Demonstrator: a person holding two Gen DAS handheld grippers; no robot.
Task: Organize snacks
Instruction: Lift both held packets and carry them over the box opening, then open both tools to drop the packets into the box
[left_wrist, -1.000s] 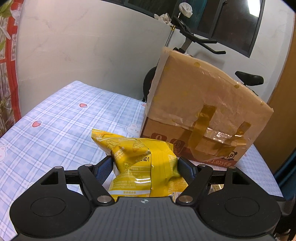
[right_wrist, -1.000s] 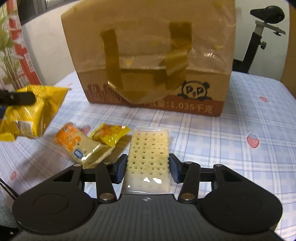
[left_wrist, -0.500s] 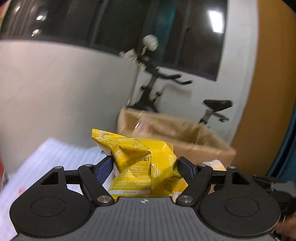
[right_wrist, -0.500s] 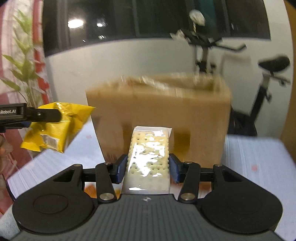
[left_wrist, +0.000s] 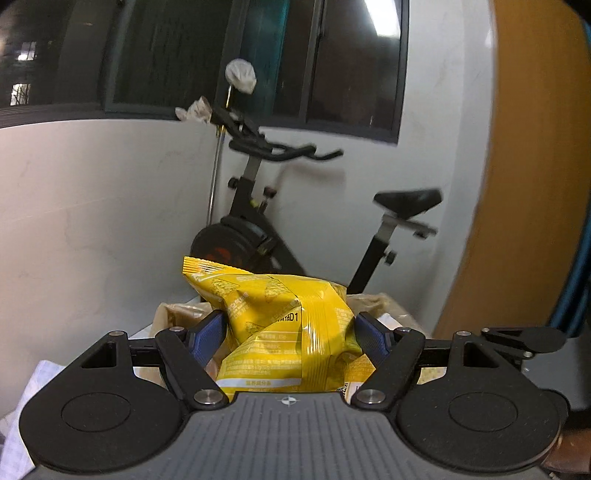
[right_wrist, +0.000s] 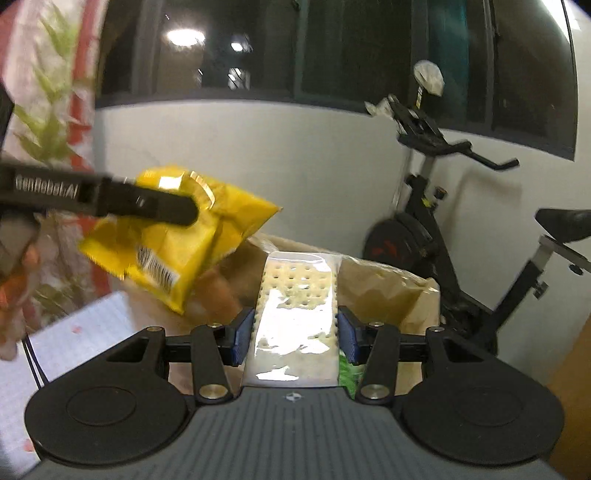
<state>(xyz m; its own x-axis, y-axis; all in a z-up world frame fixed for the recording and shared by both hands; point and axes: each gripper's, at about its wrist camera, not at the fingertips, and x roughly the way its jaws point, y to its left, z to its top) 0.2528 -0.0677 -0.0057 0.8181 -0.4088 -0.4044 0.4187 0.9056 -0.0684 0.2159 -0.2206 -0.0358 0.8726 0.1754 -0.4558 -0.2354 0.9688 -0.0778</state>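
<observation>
Yellow foil fills the left tool: a crumpled yellow snack bag is pinched between its blue pads, held in the air above the open cardboard box. That box is mostly hidden behind bag and tool in the left wrist view; only its ragged brown rim shows. The right tool clamps a clear-wrapped cracker pack by its long sides, pointing over the same box. Both tools tilt slightly downward. The right wrist view alone shows the left tool from the side, blurred, with the bag's barcode, a strip of checked tabletop and something green inside the box. An exercise bike stands behind.
</observation>
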